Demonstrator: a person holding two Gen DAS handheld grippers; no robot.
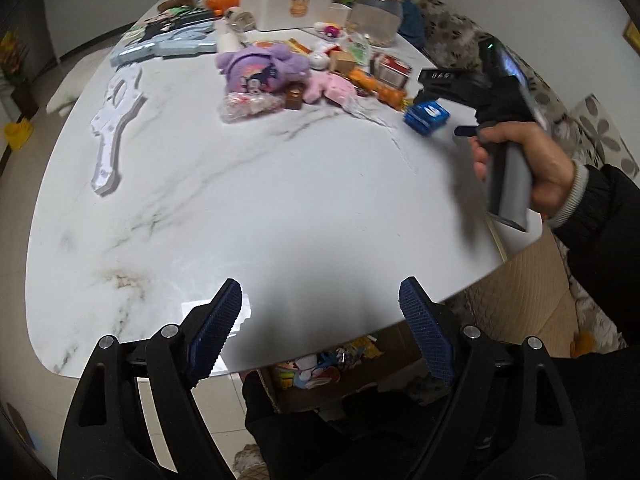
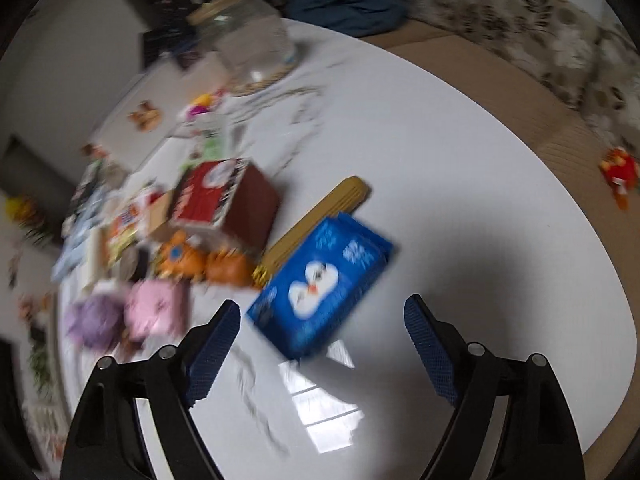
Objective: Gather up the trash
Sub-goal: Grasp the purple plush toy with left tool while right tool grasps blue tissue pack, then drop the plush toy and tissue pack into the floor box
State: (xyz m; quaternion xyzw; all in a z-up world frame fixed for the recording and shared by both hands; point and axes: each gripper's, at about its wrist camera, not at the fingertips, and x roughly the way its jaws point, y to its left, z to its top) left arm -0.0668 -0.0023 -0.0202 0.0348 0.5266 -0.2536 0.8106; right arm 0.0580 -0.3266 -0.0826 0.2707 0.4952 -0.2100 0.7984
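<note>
I looked for words first. The blue packet (image 2: pixel 320 284) had a white picture on top, like two birds with an orange beak, and some white marks that were too blurry to read. The red and brown box (image 2: pixel 224 204) behind it had white writing I could not read either. The white tub (image 1: pixel 286 2) at the far end of the table had a small orange bear face on its side. The purple plush toy (image 1: pixel 260 68) had a cartoon picture on it, but no words I could make out.

My left gripper (image 1: pixel 320 320) was spread wide with nothing between its blue pads. It hung over the near edge of the table (image 1: pixel 280 200). My right gripper (image 2: pixel 322 340) was wide apart too and held nothing. The blue packet lay flat on the table just in front of it, between the lines of its two fingers but not touching them. In the left wrist view I saw my right hand (image 1: pixel 524 164) on the grey handle, near the same packet (image 1: pixel 426 114).

The table was white marble with grey veins and a brown stain (image 1: pixel 120 278) near me. Toys and wrappers were piled at the far side, beside a glass jar (image 1: pixel 374 14). Under the near edge sat a cardboard box (image 1: pixel 320 372) with colourful wrappers inside. A flowered sofa (image 2: pixel 520 28) stood past the table.
</note>
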